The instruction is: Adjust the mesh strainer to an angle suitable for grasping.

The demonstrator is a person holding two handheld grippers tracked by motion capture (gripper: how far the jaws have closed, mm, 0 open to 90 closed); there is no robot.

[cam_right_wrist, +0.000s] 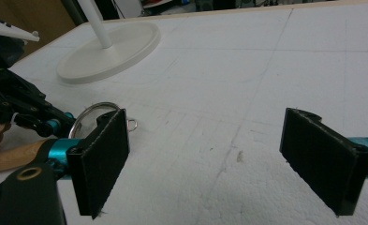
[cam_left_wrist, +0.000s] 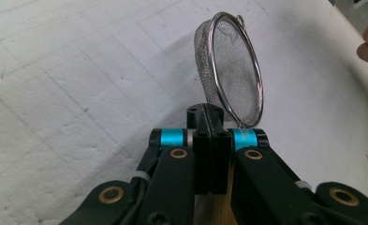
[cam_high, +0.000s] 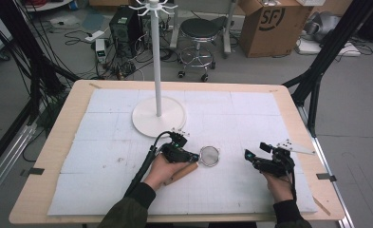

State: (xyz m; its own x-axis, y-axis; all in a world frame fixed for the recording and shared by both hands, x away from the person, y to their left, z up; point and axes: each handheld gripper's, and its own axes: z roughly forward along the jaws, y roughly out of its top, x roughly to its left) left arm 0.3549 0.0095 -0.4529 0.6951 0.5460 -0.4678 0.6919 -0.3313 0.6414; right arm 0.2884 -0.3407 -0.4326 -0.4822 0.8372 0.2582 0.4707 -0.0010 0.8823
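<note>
A small metal mesh strainer (cam_high: 209, 156) with a wooden handle (cam_high: 181, 173) lies tilted just above the white mat (cam_high: 103, 156). My left gripper (cam_high: 192, 156) is shut on the strainer where the handle meets the ring. In the left gripper view the mesh bowl (cam_left_wrist: 233, 70) stands on edge just past my shut left gripper (cam_left_wrist: 209, 117). My right gripper (cam_high: 256, 151) rests to the right of the strainer, open and holding nothing. In the right gripper view, my right gripper (cam_right_wrist: 219, 164) faces bare mat, with the strainer ring (cam_right_wrist: 90, 115) behind its left pad (cam_right_wrist: 102, 154).
A white hanger stand (cam_high: 155, 57) with a round base (cam_high: 159, 117) rises at the mat's back centre; its base (cam_right_wrist: 109, 51) also appears in the right gripper view. Beyond the wooden table (cam_high: 75, 102) are a stool (cam_high: 199, 31), a cardboard box (cam_high: 269, 23) and cables.
</note>
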